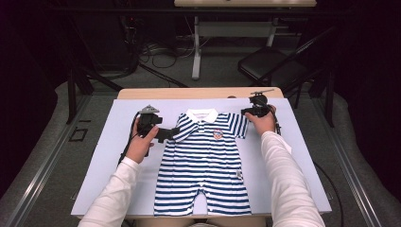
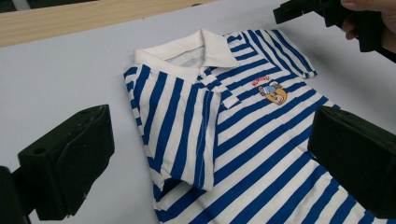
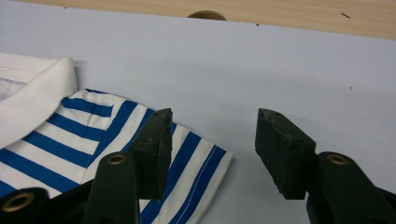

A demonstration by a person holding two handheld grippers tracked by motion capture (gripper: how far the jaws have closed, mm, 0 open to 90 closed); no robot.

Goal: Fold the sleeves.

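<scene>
a blue and white striped baby romper point(image 1: 203, 163) lies flat, front up, on the pale sheet point(image 1: 99, 161) that covers the wooden table point(image 1: 198, 93), its white collar point(image 1: 202, 115) pointing away from the person and its legs reaching the near edge. a small bear badge point(image 2: 272, 93) sits on the chest, seen clearly in the left gripper view.

the left gripper point(image 1: 163, 134) is held at the romper's left sleeve point(image 2: 175, 135) (the sleeve lies folded in over the body in the left gripper view), and its jaws stand spread wide, one over the bare sheet and one over the striped chest, with nothing pinched between them.

the right gripper point(image 1: 253, 112) is at the outer end of the right sleeve point(image 3: 187, 158). in the right gripper view its jaws are partly apart: one black jaw sits over the striped hem of the sleeve, the other over the bare sheet just beyond the hem's edge, so the sleeve's edge lies in the gap. the pads do not press on the cloth.

both hands come in from the near side in white sleeves point(image 1: 283, 179), and a round hole in the table point(image 3: 207, 15) shows beyond the sheet's far edge
</scene>
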